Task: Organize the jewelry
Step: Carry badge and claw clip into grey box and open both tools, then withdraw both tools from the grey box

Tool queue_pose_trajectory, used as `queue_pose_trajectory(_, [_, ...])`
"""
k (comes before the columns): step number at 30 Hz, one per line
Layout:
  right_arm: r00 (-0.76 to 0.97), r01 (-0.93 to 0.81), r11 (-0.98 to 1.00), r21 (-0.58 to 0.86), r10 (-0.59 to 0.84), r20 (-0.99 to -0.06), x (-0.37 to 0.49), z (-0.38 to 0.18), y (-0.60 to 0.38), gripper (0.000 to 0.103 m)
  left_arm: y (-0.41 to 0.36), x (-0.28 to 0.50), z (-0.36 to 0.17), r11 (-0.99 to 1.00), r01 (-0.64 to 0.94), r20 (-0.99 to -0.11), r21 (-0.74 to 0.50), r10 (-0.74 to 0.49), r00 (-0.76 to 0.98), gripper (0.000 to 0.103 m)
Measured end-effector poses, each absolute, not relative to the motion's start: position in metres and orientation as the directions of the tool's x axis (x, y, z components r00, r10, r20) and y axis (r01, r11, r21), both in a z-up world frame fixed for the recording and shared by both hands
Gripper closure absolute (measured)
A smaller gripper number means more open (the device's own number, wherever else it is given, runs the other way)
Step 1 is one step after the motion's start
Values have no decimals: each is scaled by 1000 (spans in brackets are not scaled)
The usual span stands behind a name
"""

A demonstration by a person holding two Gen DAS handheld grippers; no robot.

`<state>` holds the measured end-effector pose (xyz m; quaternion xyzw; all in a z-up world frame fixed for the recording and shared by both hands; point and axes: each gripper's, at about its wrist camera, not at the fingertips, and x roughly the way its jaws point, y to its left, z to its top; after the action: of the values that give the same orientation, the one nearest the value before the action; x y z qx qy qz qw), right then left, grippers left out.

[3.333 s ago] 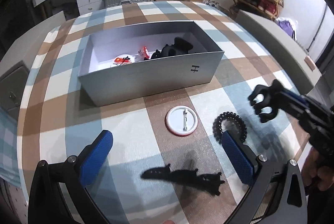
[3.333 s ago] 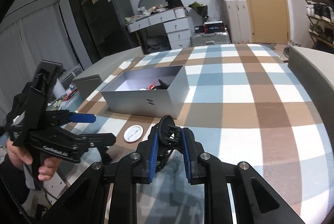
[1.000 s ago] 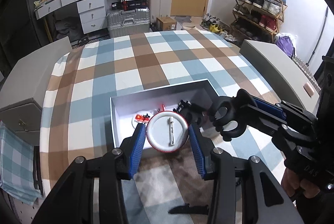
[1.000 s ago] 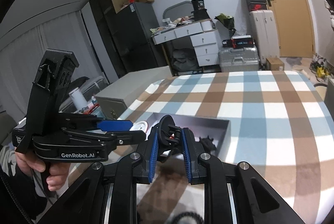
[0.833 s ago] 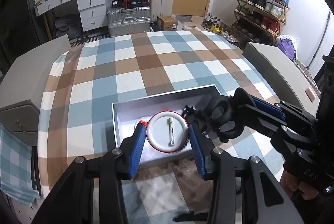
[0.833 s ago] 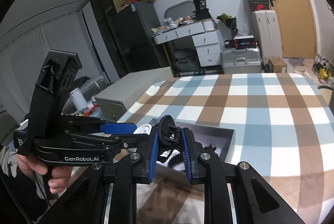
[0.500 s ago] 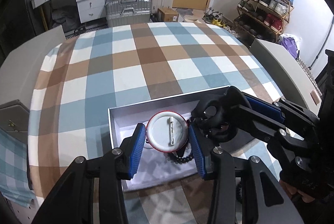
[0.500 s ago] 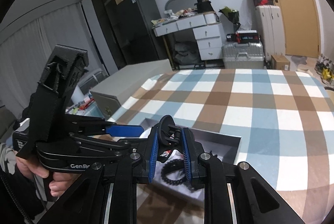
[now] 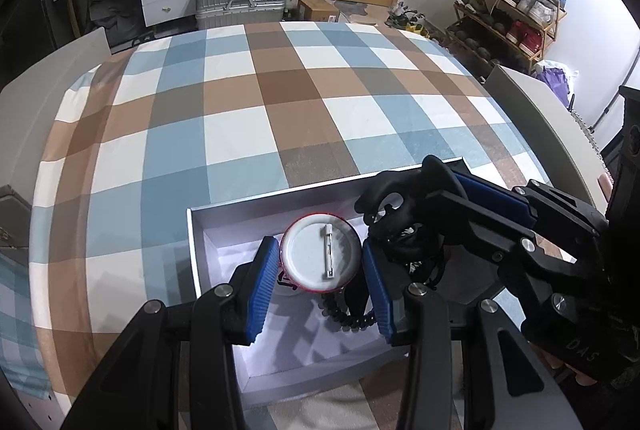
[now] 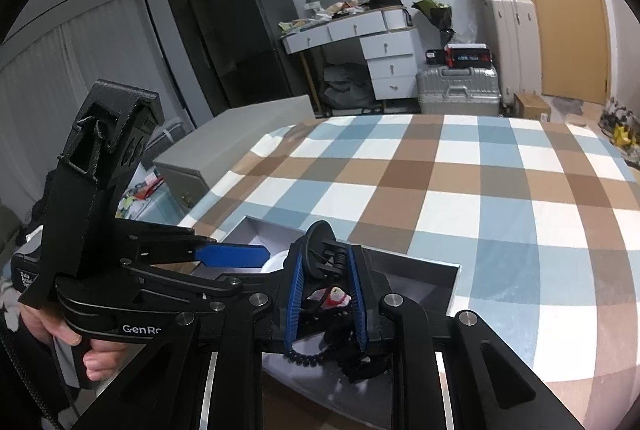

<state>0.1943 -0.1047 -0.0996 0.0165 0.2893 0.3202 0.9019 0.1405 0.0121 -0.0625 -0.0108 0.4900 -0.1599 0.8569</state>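
Note:
My left gripper point(image 9: 320, 264) is shut on a round white badge point(image 9: 316, 254) with a red rim, pin side up, just above the open silver box point(image 9: 256, 199). From the right, my right gripper point(image 10: 325, 256) is shut on a black claw hair clip point(image 10: 320, 232), also over the box. In the left wrist view that clip point(image 9: 394, 205) hangs beside the badge. A black beaded bracelet point(image 9: 346, 314) lies on the box's white floor below the badge. In the right wrist view the left gripper's blue pad point(image 10: 232, 256) reaches in from the left.
The box sits on a checked blue, brown and white tablecloth point(image 9: 248, 117). More dark hair pieces and a small red-and-white item point(image 10: 334, 296) lie inside it. Grey cabinets point(image 10: 236, 145) flank the table. A person's hand point(image 10: 94, 354) holds the left gripper's handle.
The badge lay on the cloth with the left gripper open; now it is gripped. Both grippers have carried their items over the box and sunk toward it.

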Motion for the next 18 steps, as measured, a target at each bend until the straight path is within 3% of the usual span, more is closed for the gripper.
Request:
queue_pose_trajectory(8, [612, -557, 787, 264, 604, -510, 200, -102, -110, 77, 15, 141, -62, 942, 268, -824, -201, -310, 474, 65])
queue_pose_trajectory(10, [611, -552, 788, 272, 605, -511, 199, -102, -113, 73, 15, 139, -60, 943, 266, -819, -199, -309, 484, 64])
queue_pose_trajectory(12, [622, -543, 792, 281, 604, -499, 196, -101, -117, 53, 17, 137, -59, 943, 264, -812, -202, -312, 494, 60])
queue_pose_trajectory(13, [625, -542, 791, 284, 606, -492, 195, -101, -118, 50, 17, 136, -58, 942, 266, -808, -204, -315, 497, 53])
queue_pose_trajectory(18, [638, -533, 792, 298, 608, -473, 188, -94, -126, 49, 16, 129, -53, 946, 268, -800, -182, -301, 519, 49])
